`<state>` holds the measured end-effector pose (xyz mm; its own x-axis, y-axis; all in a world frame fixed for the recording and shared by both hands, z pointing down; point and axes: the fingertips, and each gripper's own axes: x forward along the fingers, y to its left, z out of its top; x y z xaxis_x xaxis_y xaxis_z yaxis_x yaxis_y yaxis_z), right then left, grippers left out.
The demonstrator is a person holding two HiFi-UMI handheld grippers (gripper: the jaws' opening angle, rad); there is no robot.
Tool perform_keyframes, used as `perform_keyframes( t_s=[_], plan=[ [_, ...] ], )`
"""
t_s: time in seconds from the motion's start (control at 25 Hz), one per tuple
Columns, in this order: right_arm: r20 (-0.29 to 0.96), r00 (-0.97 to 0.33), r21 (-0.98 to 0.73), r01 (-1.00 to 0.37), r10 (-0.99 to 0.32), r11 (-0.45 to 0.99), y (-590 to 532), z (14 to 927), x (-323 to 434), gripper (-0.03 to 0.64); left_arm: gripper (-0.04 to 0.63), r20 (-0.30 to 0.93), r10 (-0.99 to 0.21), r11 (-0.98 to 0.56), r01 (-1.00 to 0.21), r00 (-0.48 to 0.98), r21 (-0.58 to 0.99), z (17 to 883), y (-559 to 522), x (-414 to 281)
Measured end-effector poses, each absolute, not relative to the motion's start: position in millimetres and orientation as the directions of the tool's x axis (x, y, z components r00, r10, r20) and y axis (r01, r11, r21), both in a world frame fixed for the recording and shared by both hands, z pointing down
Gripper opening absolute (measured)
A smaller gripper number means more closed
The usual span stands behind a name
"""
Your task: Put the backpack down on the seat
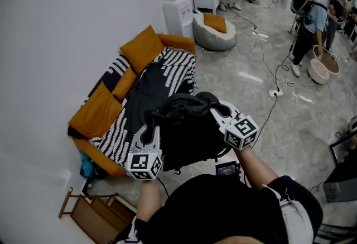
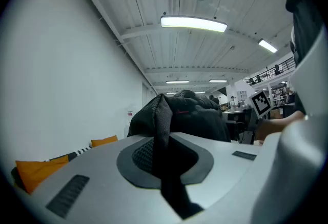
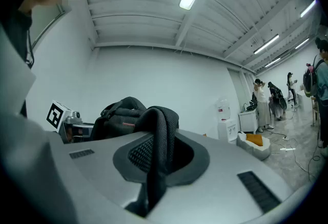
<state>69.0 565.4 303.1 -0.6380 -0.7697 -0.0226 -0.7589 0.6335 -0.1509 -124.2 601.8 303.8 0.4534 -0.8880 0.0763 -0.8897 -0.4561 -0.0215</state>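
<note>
In the head view a black backpack hangs between the two grippers, above the floor and just in front of the sofa. The sofa has a black-and-white striped cover and orange cushions. My left gripper is shut on a mesh shoulder strap; the bag's body rises beyond its jaws. My right gripper is shut on the other strap, which loops over its jaws with the bag behind. Both grippers point upward toward the ceiling.
A water dispenser and a grey bean bag stand beyond the sofa. A wooden frame lies at the lower left by the wall. Cables and a power strip cross the floor; people and a basin are at the far right.
</note>
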Motion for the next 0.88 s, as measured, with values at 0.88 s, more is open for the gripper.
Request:
perform_keyframes(
  t_s=[0.88],
  plan=[
    [-0.038, -0.661, -0.199, -0.730, -0.749, 0.654, 566.9, 307.8, 91.2, 0.046, 0.034, 0.099, -0.898, -0.429, -0.903, 0.428, 0.009, 305.2, 613.2, -99.8]
  ],
)
